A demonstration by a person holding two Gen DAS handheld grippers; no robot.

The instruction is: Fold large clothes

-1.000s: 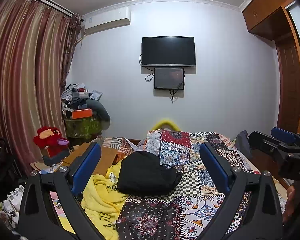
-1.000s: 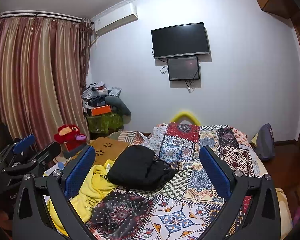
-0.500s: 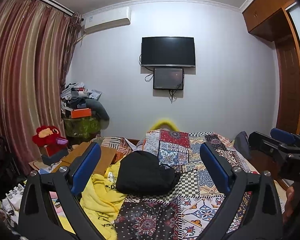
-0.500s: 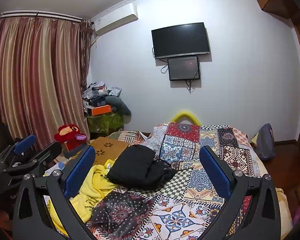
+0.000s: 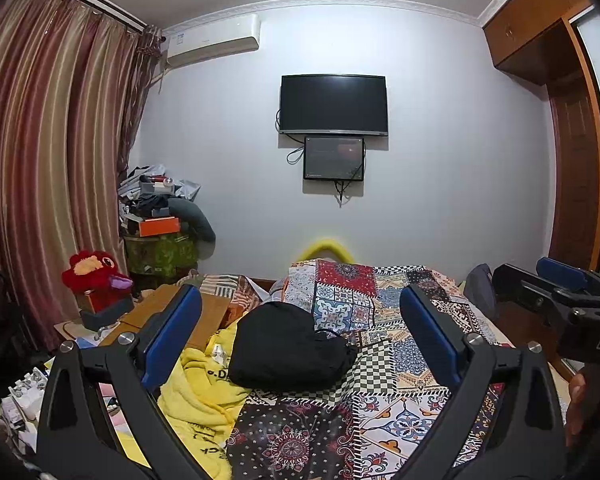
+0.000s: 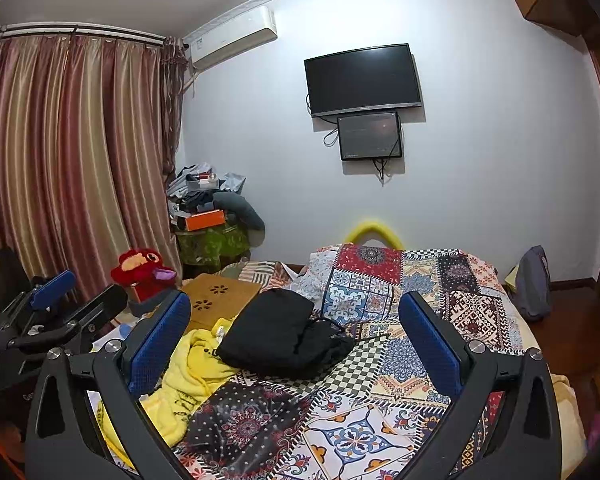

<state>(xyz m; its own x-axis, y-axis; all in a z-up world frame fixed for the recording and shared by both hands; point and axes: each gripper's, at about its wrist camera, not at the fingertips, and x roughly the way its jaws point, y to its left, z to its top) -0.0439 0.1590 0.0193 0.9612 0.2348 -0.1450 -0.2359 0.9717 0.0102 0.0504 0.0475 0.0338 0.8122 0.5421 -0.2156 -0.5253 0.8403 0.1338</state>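
Change since earlier: almost none; both views hold steady.
Left gripper (image 5: 300, 336): spread, empty.
Right gripper (image 6: 296, 336): spread, empty (hovering).
Crumpled black fabric garment (image 5: 284, 350): unfolded on patchwork quilt (image 5: 392, 320); judged best pinched at two corners, then spread flat.

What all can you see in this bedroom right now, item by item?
Black folded garment: one, black, on the bed, centre.
Yellow fleece garment: one, yellow, crumpled at the bed's left edge, partly under the black one.
Patchwork patterned bedspread: one, multicoloured, covering the bed.
Wall-mounted television: one, black, far wall.
Smaller dark screen: one, just below the television.
Air conditioner: one, white, high, left of the television.
Striped curtains: reddish-gold, left.
Red plush toy: one, left of the bed.
Left tool: open, empty.
Right tool: open, empty.
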